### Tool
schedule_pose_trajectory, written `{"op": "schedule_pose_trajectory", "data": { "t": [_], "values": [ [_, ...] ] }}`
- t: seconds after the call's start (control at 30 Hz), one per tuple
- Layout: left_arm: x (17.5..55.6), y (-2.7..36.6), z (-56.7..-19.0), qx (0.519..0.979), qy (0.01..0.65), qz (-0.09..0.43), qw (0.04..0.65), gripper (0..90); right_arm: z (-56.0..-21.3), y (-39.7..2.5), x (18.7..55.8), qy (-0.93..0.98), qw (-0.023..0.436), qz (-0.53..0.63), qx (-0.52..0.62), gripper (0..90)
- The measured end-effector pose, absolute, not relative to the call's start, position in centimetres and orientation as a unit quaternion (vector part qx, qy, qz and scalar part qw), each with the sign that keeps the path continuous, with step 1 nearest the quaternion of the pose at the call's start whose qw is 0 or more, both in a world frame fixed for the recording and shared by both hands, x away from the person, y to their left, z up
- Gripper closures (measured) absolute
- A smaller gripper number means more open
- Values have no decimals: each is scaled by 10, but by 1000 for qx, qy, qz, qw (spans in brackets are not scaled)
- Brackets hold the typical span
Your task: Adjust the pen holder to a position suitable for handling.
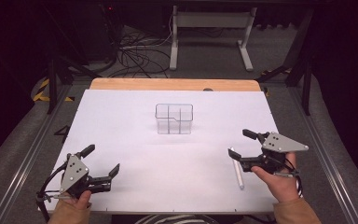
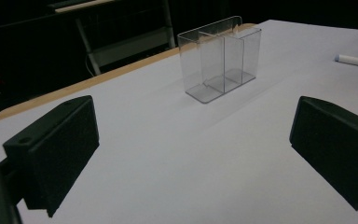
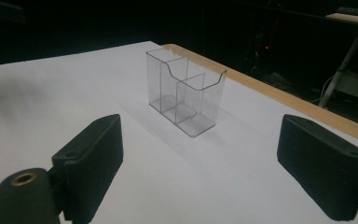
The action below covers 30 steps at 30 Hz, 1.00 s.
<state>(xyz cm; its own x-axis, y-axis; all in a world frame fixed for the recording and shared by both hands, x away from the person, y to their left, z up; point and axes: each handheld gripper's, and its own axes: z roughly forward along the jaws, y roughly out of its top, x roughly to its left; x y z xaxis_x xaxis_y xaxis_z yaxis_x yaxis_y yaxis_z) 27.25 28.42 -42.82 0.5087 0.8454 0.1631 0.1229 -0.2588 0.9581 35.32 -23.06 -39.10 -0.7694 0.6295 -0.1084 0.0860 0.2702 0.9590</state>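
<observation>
A clear plastic organiser (image 1: pixel 174 118) with several compartments stands empty on the white table top (image 1: pixel 121 116), a little beyond its middle. A white pen (image 1: pixel 237 170) lies flat near the right front, just left of my right gripper (image 1: pixel 240 146), which is open and holds nothing. At the left front my left gripper (image 1: pixel 102 159) is open too and empty. In the left gripper view the organiser (image 2: pixel 221 60) stands well ahead of the spread jaws, with the pen's end (image 2: pixel 356 60) at the right edge. In the right gripper view the organiser (image 3: pixel 186 91) also stands well beyond the open jaws.
A wooden strip (image 1: pixel 175 84) runs along the table's far edge. Beyond it stand a white desk frame (image 1: pixel 209 37), loose cables on the floor (image 1: pixel 135 53) and black stand legs (image 1: pixel 303 70). Metal rails (image 1: pixel 28 154) run along both table sides.
</observation>
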Motion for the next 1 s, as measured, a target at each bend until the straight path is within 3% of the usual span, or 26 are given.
{"op": "schedule_pose_trajectory", "data": {
  "t": [0.2, 0.43, 1.0],
  "values": [
    [273, 284, -429, 709, 342, 358, 501, 20, -386, -225, 357, 766, 245, 550, 223, 154],
    [273, 285, -429, 706, 347, 355, 504, 21, -368, -209, 368, 807, 229, 513, 182, 333],
    [273, 287, -430, 705, 350, 356, 503, 22, -349, -156, 422, 871, 189, 434, 131, 369]
  ]
}}
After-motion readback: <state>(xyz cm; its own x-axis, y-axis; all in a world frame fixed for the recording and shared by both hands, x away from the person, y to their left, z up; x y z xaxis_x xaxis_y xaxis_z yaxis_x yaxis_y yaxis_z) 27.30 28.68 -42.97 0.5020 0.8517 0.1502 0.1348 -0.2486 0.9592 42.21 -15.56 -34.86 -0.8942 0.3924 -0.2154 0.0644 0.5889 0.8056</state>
